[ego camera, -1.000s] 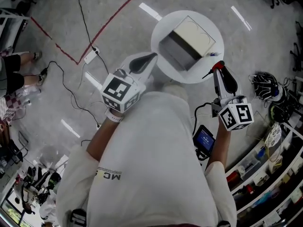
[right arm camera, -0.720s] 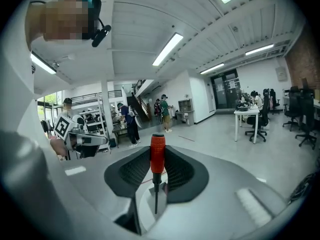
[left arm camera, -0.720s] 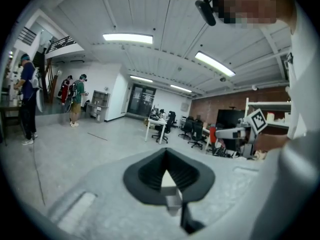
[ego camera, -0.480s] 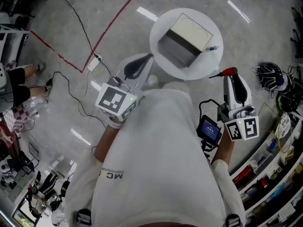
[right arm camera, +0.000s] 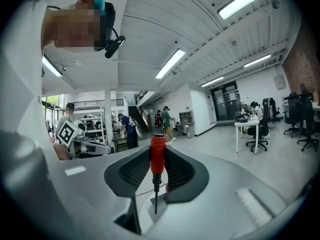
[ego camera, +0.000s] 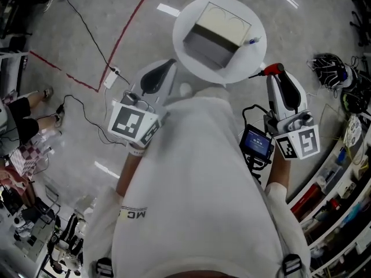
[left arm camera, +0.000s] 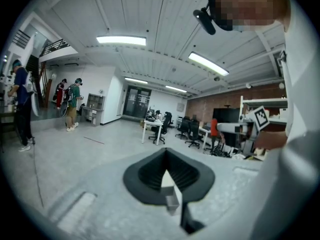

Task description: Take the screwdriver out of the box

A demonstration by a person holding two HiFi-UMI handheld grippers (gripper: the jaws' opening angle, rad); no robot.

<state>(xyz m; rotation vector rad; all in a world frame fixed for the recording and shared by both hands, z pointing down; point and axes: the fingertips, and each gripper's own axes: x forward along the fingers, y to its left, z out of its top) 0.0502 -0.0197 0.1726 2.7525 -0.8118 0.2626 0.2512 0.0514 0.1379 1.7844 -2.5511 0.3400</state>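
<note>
1. The right hand-held gripper [ego camera: 277, 81], jaws clamped on the red-handled screwdriver [ego camera: 268, 70], has drawn back from the round desk [ego camera: 186, 55]. The tool now hangs just off the desk's right edge, clear of the open box [ego camera: 215, 32].
2. The left hand-held gripper [ego camera: 169, 66], jaws together and empty, has also eased back from the near-left edge.
3. By this showing, the removal looks complete.

1 round table [ego camera: 246, 59]. On the table: 1 box [ego camera: 217, 33], 1 pen [ego camera: 253, 40]. At the table's near edge: 2 grippers, the left gripper [ego camera: 173, 63] and the right gripper [ego camera: 273, 79]. 1 marker cube [ego camera: 132, 123] per gripper, 2 total. 1 screwdriver [ego camera: 268, 70], just off the table's rim. 1 small screen unit [ego camera: 256, 144] near the table. Floor left of the table: 1 power strip [ego camera: 110, 77], 1 red tape line [ego camera: 124, 39].
</note>
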